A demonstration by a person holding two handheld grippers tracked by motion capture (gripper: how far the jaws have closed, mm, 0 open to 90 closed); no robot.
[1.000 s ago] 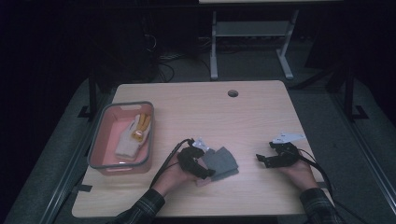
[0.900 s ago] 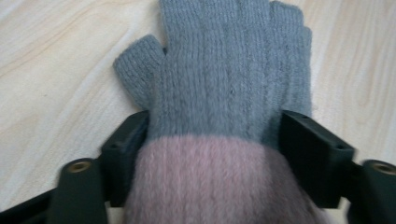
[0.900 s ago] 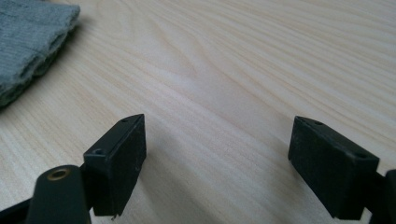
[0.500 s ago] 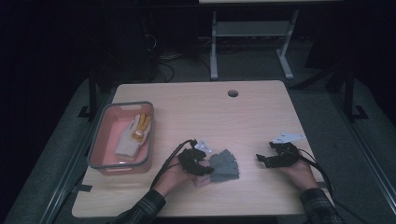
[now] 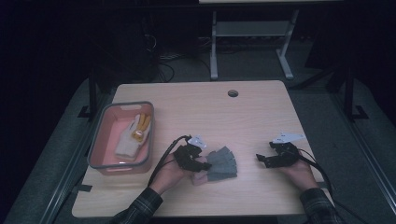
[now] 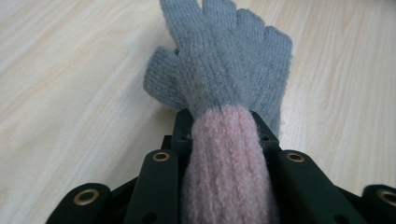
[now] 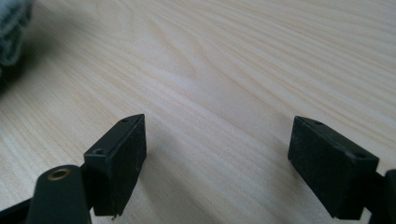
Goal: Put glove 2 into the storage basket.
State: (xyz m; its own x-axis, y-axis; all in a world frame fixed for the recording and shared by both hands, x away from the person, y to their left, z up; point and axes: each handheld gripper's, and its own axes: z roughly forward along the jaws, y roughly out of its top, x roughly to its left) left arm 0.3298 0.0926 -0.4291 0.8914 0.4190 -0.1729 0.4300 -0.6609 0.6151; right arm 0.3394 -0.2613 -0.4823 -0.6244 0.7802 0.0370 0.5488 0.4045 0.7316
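A grey knitted glove with a pink cuff lies flat on the wooden table, fingers pointing away from the left hand. My left gripper is shut on the pink cuff, which bunches between the two black jaws in the left gripper view; the grey hand part spreads on the table beyond. My right gripper rests low over bare wood to the right of the glove, jaws wide apart with nothing between them. The grey glove's edge shows at the far left there.
A pink bin with a grey rim stands at the table's left and holds a white and yellow glove. A round cable hole sits near the far edge. Dark floor and a desk frame lie beyond.
The left gripper has shifted slightly toward the person with the glove's cuff in it, and the glove moved a little with it. The right gripper has stayed put.
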